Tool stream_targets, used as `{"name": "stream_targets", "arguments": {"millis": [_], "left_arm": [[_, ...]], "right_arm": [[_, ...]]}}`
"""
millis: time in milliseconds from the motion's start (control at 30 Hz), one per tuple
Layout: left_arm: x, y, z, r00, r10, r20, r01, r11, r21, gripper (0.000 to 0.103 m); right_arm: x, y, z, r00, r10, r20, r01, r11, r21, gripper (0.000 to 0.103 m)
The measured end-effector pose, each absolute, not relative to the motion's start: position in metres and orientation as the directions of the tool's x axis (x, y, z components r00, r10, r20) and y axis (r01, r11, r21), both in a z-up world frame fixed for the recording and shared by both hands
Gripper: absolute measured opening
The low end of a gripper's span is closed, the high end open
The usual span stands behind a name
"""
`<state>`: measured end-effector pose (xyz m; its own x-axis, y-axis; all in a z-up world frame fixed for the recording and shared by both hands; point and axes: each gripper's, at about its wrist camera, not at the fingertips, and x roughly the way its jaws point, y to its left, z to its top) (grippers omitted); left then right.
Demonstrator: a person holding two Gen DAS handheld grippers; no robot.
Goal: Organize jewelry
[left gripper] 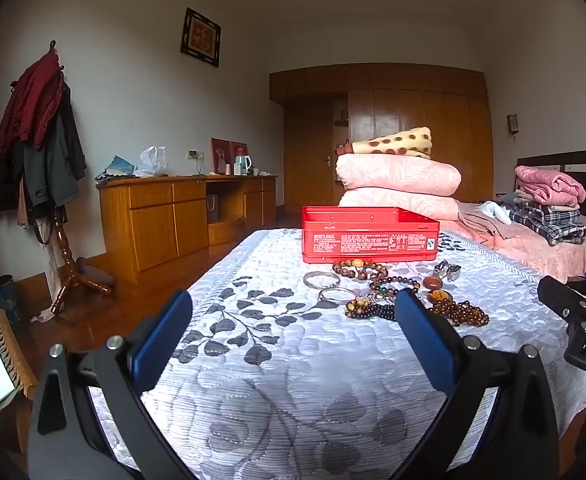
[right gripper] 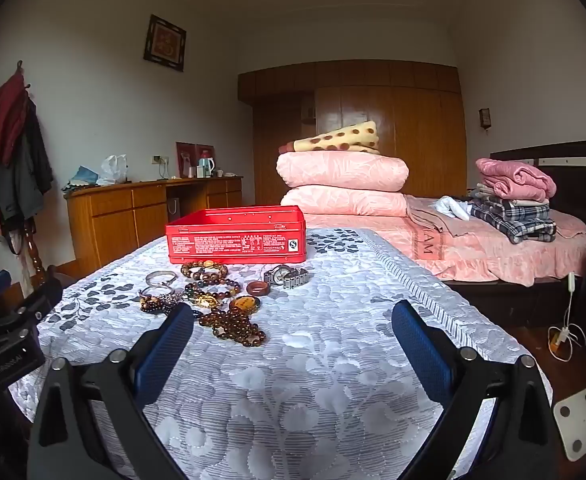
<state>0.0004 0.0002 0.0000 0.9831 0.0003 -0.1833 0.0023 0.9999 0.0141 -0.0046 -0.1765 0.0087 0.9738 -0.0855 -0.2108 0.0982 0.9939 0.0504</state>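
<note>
The left gripper (left gripper: 293,320) has its jaws spread wide and holds nothing; between its blue pads (left gripper: 161,332) only the quilt (left gripper: 277,380) shows, and the pads touch none of the jewelry. The right gripper (right gripper: 293,332) is likewise spread wide and empty, hovering over the quilt just short of the jewelry, with its left pad (right gripper: 165,348) near the closest beads. Each gripper shows at the edge of the other's view. The jewelry lies in a loose cluster on the quilt, directly in front of one red tin (right gripper: 237,236), which sits open-topped farther back on the same surface. Counted in the right view: two silver bangles (right gripper: 160,278), side by side at the left of the cluster; one metal watch (right gripper: 287,276) at the right, near the tin; one brown ring (right gripper: 258,288) just beside the watch; one amber pendant (right gripper: 245,304); and several beaded bracelets (right gripper: 205,270) and strands (right gripper: 233,326) in brown and dark tones, overlapping so that their exact number cannot be told. Nothing is visible inside the tin from these angles.
</note>
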Motion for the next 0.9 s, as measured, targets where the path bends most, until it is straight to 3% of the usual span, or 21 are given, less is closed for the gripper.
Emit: {"name": "stream_targets", "arguments": {"millis": [900], "left_arm": [[-0.0002,0.0001,0.0003,0.984,0.002,-0.177,0.002,1.0,0.018,0.098]], "right_arm": [[-0.0048,-0.1771,0.0085,0.973,-0.084,-0.213,0.098,0.994,0.055,0.097]]}}
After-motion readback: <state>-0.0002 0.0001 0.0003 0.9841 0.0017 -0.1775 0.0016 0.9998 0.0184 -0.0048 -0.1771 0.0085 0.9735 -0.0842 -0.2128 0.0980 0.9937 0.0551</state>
